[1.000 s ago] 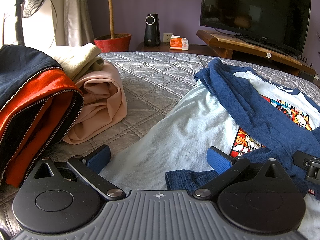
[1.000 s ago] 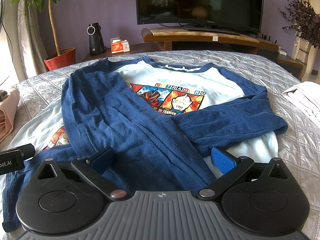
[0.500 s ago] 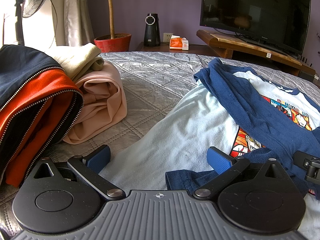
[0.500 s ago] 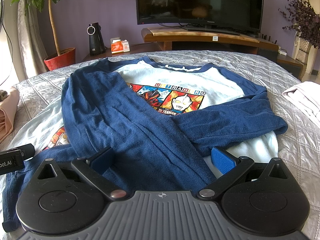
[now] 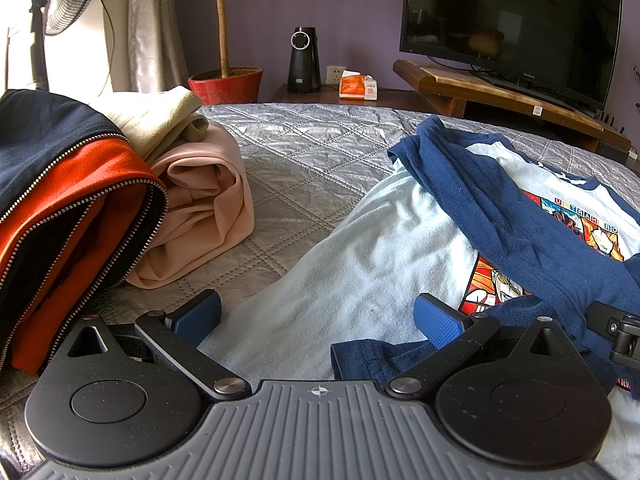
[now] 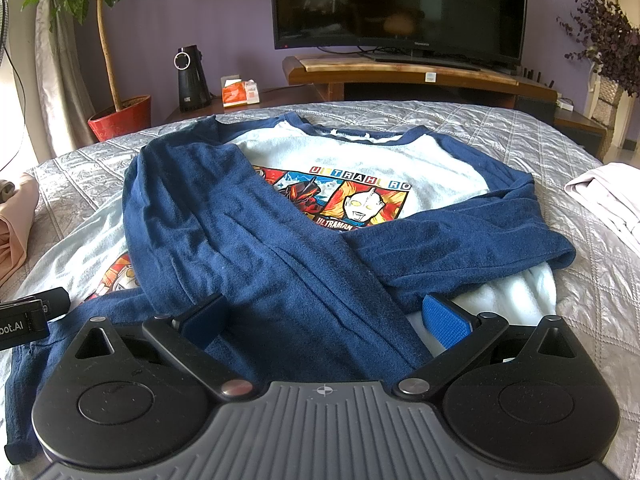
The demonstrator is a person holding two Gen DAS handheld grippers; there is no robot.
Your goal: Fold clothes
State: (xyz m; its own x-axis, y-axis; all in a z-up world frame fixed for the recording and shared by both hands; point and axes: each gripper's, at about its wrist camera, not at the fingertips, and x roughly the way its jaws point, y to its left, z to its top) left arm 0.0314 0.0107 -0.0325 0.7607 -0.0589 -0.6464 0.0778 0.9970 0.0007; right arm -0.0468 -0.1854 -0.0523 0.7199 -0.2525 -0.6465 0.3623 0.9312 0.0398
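On the grey quilted bedspread point(image 6: 500, 128), the following were recorded:

- A pale-blue long-sleeved shirt with navy sleeves and a cartoon print point(image 6: 360, 152) was laid flat, both sleeves point(image 6: 224, 216) already crossed over the chest; the body was judged not yet folded.
- The left gripper point(image 5: 316, 314) was held wide open at the hem, nothing gripped.
- The right gripper point(image 6: 324, 316) was likewise spread apart over the crossed sleeves, empty.
- Folded garments, among them a pink one point(image 5: 200, 208), were stacked at the left.

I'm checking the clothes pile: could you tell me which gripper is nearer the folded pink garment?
Left. The left gripper sits just beside the pink garment, which lies ahead to its left. The right gripper is over the shirt's crossed blue sleeves, the garment at its view's far left edge.
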